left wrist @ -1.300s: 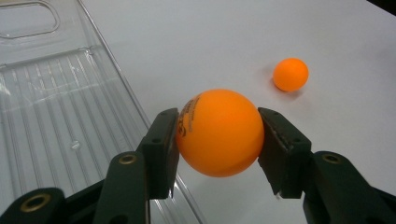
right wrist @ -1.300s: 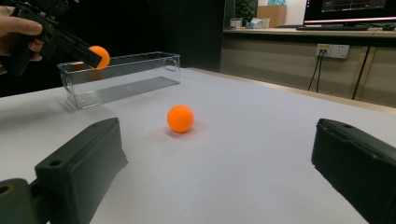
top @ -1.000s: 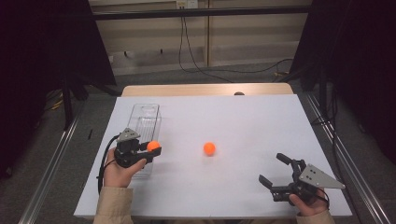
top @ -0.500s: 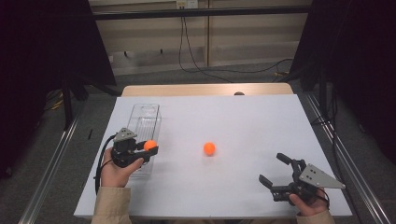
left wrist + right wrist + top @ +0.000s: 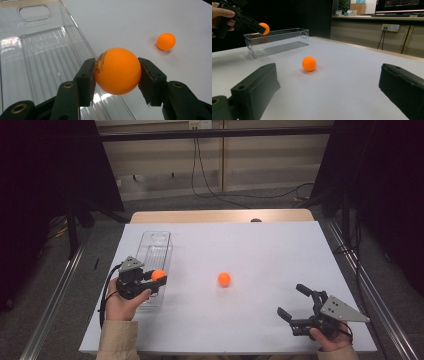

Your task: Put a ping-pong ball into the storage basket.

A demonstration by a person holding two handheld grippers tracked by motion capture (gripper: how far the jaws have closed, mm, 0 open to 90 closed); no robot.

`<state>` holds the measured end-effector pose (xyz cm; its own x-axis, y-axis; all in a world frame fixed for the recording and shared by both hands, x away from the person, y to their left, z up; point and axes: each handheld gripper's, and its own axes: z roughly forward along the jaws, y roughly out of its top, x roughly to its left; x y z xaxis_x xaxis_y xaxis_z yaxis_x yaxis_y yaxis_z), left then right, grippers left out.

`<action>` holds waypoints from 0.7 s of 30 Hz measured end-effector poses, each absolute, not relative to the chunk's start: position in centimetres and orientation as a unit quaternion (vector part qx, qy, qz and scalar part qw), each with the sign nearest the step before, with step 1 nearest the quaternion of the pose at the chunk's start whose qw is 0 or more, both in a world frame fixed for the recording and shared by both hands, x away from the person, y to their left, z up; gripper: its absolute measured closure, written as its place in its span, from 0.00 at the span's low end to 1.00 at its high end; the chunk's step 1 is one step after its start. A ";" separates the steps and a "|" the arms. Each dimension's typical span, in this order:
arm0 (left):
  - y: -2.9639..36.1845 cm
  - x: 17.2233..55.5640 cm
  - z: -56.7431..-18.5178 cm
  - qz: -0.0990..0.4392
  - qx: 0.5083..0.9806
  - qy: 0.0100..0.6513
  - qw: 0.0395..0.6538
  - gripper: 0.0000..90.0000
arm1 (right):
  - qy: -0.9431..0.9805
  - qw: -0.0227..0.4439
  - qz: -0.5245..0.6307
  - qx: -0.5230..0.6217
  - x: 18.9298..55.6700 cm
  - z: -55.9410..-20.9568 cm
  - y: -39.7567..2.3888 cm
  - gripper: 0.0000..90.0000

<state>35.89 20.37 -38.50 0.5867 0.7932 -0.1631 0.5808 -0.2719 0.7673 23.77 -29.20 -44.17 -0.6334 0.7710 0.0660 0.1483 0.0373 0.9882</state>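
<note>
From the high view I see no change since the earlier frame: my left gripper point(image 5: 159, 279) holds an orange ball point(image 5: 158, 275) above the near end of the clear tray point(image 5: 159, 242). My right gripper point(image 5: 295, 302) stays spread.

In the left gripper view the ball point(image 5: 117, 71) is glossy, with dark print, pinched between both pads.

In the right gripper view the second ball point(image 5: 309, 63) lies on the white table point(image 5: 352, 82).

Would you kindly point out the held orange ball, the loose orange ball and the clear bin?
held orange ball point(image 5: 117, 71): left gripper view, middle of its front face.
loose orange ball point(image 5: 224, 279): high view, its centre on the table.
clear bin point(image 5: 277, 39): right gripper view, its near long wall.
</note>
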 end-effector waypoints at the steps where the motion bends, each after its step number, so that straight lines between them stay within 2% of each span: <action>1: 20.5 35.9 -38.5 0.128 0.789 0.435 0.415 0.57 | 0.672 0.258 0.604 0.342 23.8 -44.2 -29.2 0.02; 21: 21.3 36.0 -38.7 0.139 0.785 0.445 0.408 0.57 | 0.672 0.258 0.604 0.341 23.8 -44.2 -29.2 0.02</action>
